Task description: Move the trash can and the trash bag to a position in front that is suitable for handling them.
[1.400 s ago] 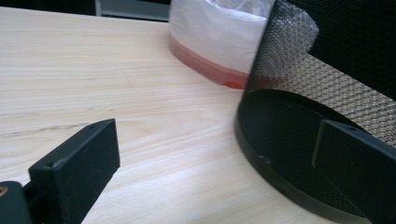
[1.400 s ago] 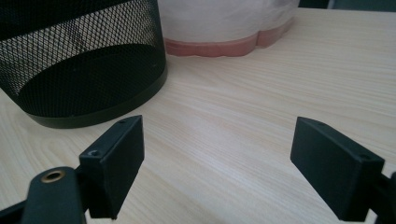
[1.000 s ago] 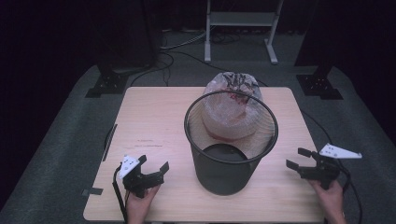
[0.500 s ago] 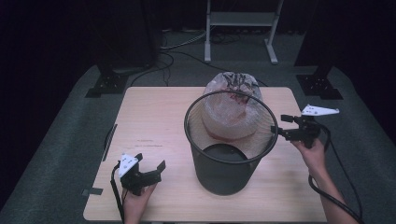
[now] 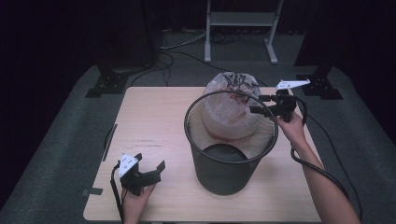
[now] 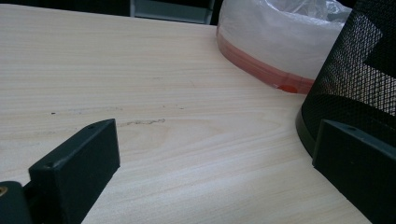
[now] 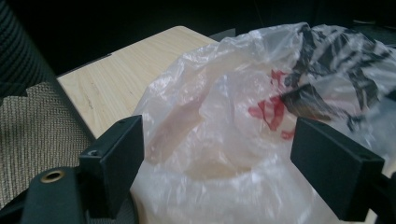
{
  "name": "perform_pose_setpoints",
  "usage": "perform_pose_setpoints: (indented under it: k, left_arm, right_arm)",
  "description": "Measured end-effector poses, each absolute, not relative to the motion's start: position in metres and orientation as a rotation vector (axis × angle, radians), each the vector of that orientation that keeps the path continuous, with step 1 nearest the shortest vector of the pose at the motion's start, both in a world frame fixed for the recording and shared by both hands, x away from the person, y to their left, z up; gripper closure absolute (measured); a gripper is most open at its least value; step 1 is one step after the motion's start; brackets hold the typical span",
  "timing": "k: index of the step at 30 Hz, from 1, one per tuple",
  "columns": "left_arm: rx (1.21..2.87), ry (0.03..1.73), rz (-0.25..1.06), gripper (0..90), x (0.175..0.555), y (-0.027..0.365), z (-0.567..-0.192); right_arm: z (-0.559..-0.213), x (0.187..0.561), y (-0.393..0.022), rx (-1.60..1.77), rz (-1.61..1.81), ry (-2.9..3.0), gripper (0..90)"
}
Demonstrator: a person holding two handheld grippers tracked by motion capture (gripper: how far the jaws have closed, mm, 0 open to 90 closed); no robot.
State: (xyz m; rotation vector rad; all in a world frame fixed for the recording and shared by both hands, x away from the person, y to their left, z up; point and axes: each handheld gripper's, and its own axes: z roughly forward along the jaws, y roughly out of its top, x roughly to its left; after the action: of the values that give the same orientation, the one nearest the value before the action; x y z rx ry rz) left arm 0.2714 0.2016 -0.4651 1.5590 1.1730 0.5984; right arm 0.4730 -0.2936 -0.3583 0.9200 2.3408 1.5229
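A round bin [image 5: 231, 154] of black wire mesh stands near the middle of the pale wooden table [image 5: 154, 126], a little toward the right edge; it tapers slightly downward and has a thin hoop for a rim. Its dark solid bottom shows through the open top, and nothing can be made out inside. Just behind it, toward the far edge, sits a crinkled, translucent plastic bag [image 5: 231, 100], bulging and rounded, printed with red and black marks at its gathered top. In the left gripper view an orange-red band runs round the bag's base [image 6: 261, 70]; what the bag holds is too clouded by the film to tell.

The right gripper [image 5: 261, 103] is held at the bin's far right rim beside the bag, its black jaws spread wide and clamped on nothing; in its own view the bag [image 7: 233, 140] lies between and beyond them. The left gripper [image 5: 150, 161] rests near the table's near left corner, jaws also well apart, with the mesh wall [image 6: 359, 84] at the right of its view.
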Motion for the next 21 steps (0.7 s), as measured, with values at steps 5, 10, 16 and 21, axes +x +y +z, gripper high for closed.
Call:
perform_pose_setpoints:
  k: [5,10,16,21]
  left_arm:
    - [1.559,1.172,0.597,0.0,0.271,0.202,-0.466]
    - [1.553,1.184,0.591,0.0,0.272,0.204,-0.467]
    - [1.555,1.177,0.597,0.0,0.272,0.204,-0.466]
    - [1.556,1.173,0.594,0.0,0.272,0.204,-0.466]
  right_arm:
    - [-0.354,0.487,-0.280,0.901,1.502,2.382,16.5]
    - [-0.353,0.505,-0.264,0.889,1.464,2.433,16.5]
    - [-0.354,0.515,-0.246,0.864,1.408,2.483,16.5]
    - [-0.358,0.519,-0.234,0.837,1.343,2.519,16.6]
